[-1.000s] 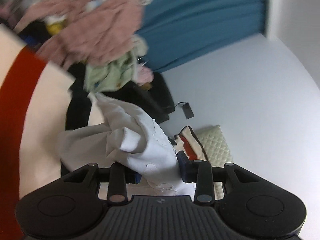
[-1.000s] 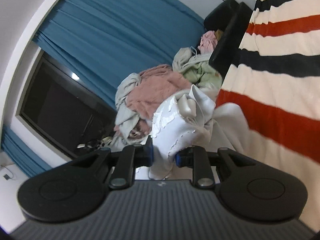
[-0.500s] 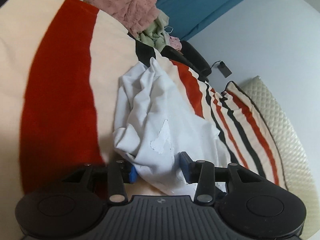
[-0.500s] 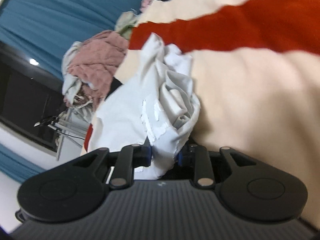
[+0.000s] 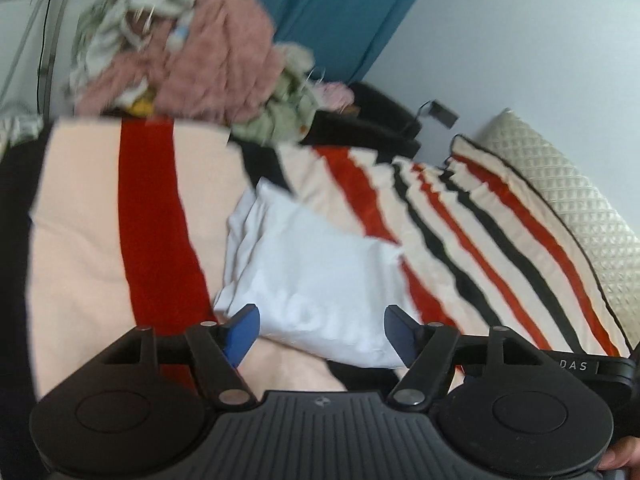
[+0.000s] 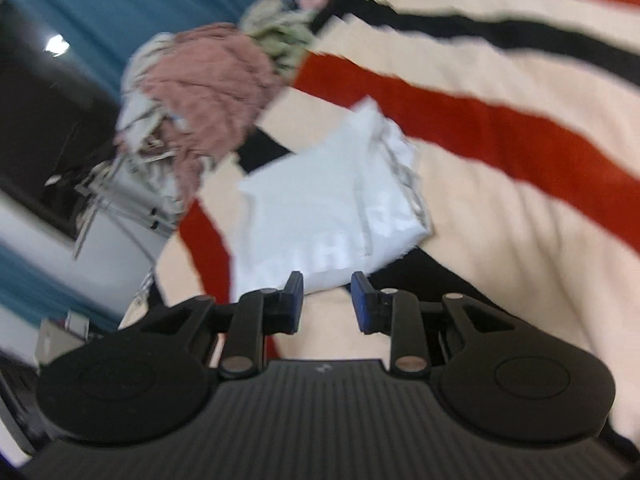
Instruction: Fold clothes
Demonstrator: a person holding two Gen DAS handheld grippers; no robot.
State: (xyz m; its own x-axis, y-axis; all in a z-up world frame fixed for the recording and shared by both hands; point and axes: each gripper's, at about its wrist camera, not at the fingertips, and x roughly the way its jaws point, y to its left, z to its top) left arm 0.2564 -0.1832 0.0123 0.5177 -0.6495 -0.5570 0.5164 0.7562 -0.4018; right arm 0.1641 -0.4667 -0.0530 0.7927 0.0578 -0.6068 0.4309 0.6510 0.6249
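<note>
White garment (image 5: 316, 276) lies as a compact folded rectangle on the striped blanket (image 5: 100, 216), across a cream band beside a broad red stripe. Faint pale lettering shows on its near face; layered edges stack along one side in the right wrist view (image 6: 332, 208).

Left gripper (image 5: 320, 330): fingers spread wide, holding nothing, tips flanking the garment's near edge. Right gripper (image 6: 327, 298): fingers parted more narrowly, also empty, just short of the garment's near edge.

We judge this fold as finished and the piece released. Next move likely calls for a fresh item from the clothes pile (image 5: 192, 48) beyond the garment, or shifting this one aside.

Textures: garment smooth, thin, soft-cornered. Blanket plush, cream with red and black stripes. Pile is tumbled; a fuzzy pink piece dominates, with pale green and grey cloth mixed in. Right of the garment, a quilted cream pillow (image 5: 576, 200) against the wall. Blue curtain (image 5: 344, 12) hangs behind the pile.
</note>
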